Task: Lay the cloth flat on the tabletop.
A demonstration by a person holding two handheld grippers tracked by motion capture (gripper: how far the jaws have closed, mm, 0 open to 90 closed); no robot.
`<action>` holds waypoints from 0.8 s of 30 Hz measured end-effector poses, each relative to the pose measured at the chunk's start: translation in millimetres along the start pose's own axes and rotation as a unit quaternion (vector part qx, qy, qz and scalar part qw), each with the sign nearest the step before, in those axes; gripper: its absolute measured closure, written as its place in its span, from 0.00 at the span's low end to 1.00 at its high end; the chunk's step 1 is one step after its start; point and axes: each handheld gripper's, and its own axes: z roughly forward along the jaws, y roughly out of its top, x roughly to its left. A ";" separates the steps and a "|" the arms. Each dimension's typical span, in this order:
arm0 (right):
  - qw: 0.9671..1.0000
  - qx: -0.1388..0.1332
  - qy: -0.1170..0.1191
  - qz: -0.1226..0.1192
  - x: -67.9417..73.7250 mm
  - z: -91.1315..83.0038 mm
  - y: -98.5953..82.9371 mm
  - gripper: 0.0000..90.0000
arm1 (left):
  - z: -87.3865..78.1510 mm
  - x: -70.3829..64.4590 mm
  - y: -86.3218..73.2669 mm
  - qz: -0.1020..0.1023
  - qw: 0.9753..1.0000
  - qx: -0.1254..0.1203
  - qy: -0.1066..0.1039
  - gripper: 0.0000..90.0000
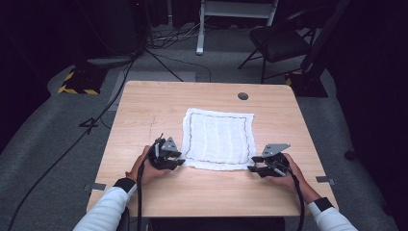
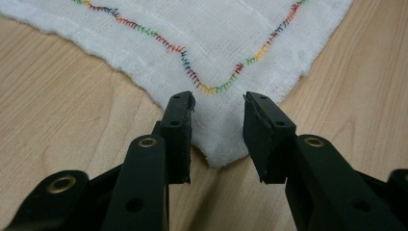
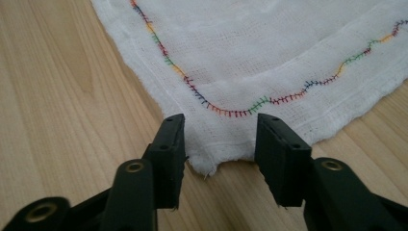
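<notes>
I have the white cloth point(image 1: 219, 138) lying flat mid-surface point(image 1: 144, 106). My left tongs point(image 2: 219, 113) stand open around its near left corner, and my right tongs point(image 3: 219, 132) open around its near right corner.

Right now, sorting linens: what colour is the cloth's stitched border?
Multicoloured stitching on the white cloth; clearest in the left gripper view.
</notes>
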 end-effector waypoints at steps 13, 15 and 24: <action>0.999 0.013 -0.033 -0.009 -2.7 -13.5 -13.1 0.99 | -1.1 -18.0 -0.2 0.015 1.000 0.008 -0.026 0.95; 0.999 0.012 -0.031 -0.007 -2.5 -16.2 -16.3 0.99 | -1.7 -22.3 -0.4 0.015 0.999 0.010 -0.027 0.95; 1.000 -0.003 -0.027 0.000 3.6 -27.4 -26.4 0.99 | -3.8 -33.0 -2.8 0.023 0.999 0.012 -0.040 0.94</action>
